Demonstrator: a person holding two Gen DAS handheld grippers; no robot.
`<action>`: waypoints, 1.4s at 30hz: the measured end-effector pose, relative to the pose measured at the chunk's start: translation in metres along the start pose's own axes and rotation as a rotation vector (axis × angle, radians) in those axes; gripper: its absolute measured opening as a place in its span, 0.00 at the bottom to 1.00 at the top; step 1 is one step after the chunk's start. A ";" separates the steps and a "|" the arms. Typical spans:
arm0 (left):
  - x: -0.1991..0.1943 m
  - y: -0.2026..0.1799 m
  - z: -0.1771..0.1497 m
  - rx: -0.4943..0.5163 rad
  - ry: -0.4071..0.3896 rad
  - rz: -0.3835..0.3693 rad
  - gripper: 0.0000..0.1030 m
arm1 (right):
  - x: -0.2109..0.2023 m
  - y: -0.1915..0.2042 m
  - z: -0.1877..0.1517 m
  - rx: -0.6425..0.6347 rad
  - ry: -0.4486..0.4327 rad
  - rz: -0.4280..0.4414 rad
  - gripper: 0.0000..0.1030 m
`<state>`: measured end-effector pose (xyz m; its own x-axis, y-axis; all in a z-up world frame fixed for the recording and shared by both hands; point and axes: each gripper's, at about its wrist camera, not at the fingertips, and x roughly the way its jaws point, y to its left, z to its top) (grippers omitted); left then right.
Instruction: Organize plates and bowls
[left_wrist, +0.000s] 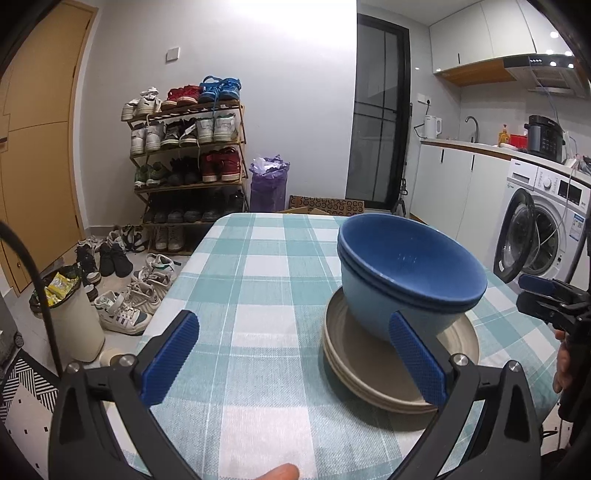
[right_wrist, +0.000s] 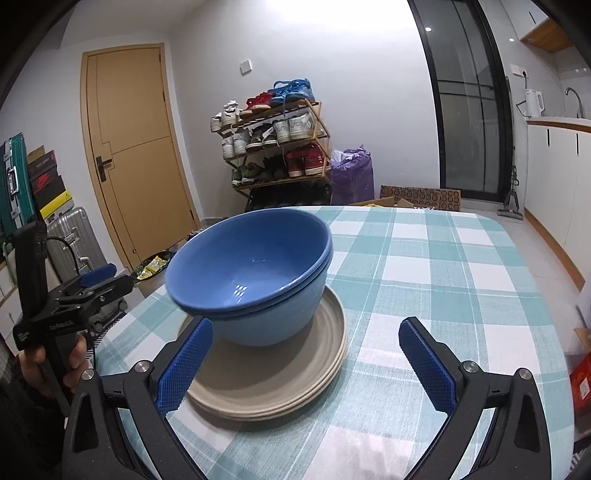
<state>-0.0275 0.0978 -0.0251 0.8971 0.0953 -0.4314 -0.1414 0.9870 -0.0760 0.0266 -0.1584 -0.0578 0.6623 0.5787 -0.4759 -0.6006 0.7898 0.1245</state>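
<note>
Blue bowls (right_wrist: 255, 273) nested on beige plates (right_wrist: 288, 380), stack apparently finished; left gripper (left_wrist: 295, 354), right gripper (right_wrist: 306, 358) wide open, empty; next: withdraw.

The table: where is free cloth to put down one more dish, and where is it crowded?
The checked tablecloth is bare from the stack to the far edge and on the side toward the kitchen cabinets. It is also bare on the side toward the shoe rack. It is crowded only where the blue bowls sit on the beige plates.
</note>
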 end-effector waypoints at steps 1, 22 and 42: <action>-0.001 -0.001 -0.003 0.000 -0.004 0.009 1.00 | -0.001 0.002 -0.002 -0.005 -0.002 0.001 0.99; 0.003 -0.017 -0.035 0.025 -0.037 -0.005 1.00 | -0.021 0.010 -0.058 -0.005 -0.067 0.058 0.99; 0.006 -0.022 -0.042 0.044 -0.018 -0.014 1.00 | -0.019 0.025 -0.068 -0.081 -0.071 0.063 0.99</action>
<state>-0.0365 0.0717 -0.0637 0.9062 0.0830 -0.4147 -0.1103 0.9930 -0.0422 -0.0315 -0.1639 -0.1049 0.6502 0.6422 -0.4059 -0.6747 0.7337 0.0801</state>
